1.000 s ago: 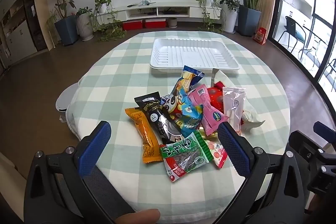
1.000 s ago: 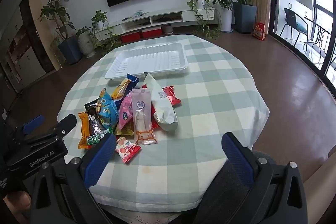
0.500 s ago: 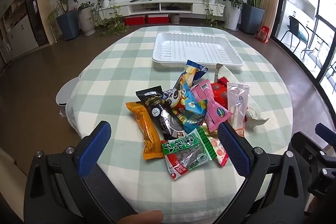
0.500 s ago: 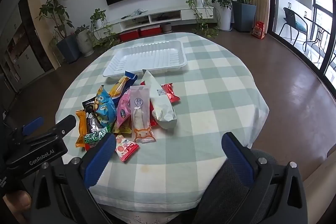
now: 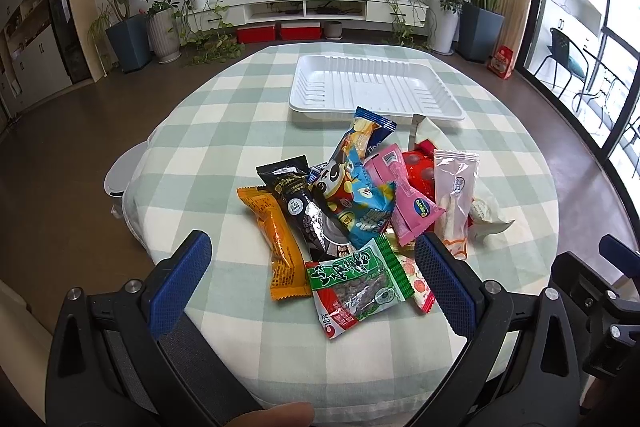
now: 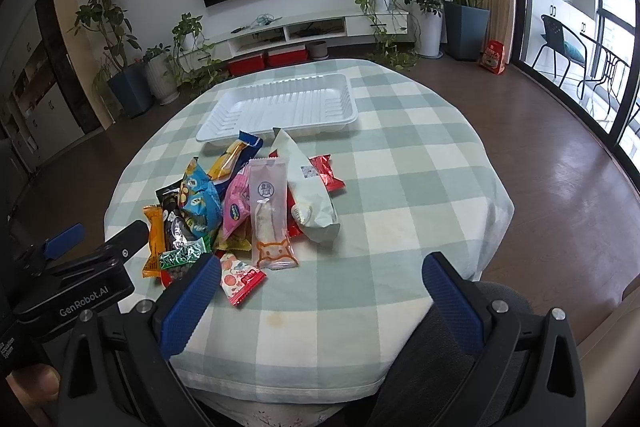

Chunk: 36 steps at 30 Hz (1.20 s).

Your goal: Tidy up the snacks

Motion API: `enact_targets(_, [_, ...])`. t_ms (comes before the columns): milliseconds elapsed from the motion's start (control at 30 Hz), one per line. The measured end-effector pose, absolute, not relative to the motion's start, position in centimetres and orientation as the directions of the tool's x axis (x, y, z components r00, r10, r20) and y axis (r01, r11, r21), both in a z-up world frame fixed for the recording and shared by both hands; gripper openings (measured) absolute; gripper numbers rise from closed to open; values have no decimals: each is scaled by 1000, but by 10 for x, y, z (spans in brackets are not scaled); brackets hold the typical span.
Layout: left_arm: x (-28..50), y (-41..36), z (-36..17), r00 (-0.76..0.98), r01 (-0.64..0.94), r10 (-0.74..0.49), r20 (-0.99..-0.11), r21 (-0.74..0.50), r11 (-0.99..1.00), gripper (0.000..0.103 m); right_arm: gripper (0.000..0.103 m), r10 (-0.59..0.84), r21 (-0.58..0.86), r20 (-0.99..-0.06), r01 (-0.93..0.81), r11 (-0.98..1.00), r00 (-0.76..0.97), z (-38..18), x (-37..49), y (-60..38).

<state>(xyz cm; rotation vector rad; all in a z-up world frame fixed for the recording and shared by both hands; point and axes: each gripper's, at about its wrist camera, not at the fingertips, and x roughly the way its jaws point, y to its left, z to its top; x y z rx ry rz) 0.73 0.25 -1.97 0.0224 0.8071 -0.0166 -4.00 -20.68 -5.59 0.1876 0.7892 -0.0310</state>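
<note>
Both my claws, left gripper (image 5: 312, 281) and right gripper (image 6: 320, 301), hang spread and empty. I'd pinch the green packet (image 5: 358, 281) first, by its edge, then carry it to the tray (image 5: 374, 89) at twelve o'clock.

black frames | blue ribbed fingers (image 5: 444, 283) | silver screws (GenRobot.AI label)

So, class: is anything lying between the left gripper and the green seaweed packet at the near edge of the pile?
Nothing visible does. The left gripper is open, and the green packet lies on top at the pile's near edge, framed between its fingers. Only bare checked tablecloth sits in front of it.
</note>
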Motion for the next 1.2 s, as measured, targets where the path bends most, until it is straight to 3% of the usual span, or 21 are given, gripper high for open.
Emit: enact_targets(1200, [7,3,-24,690,24,-7,-724,14,1000,103,103,40,150,-722,100,984,691,-70,-36,-201])
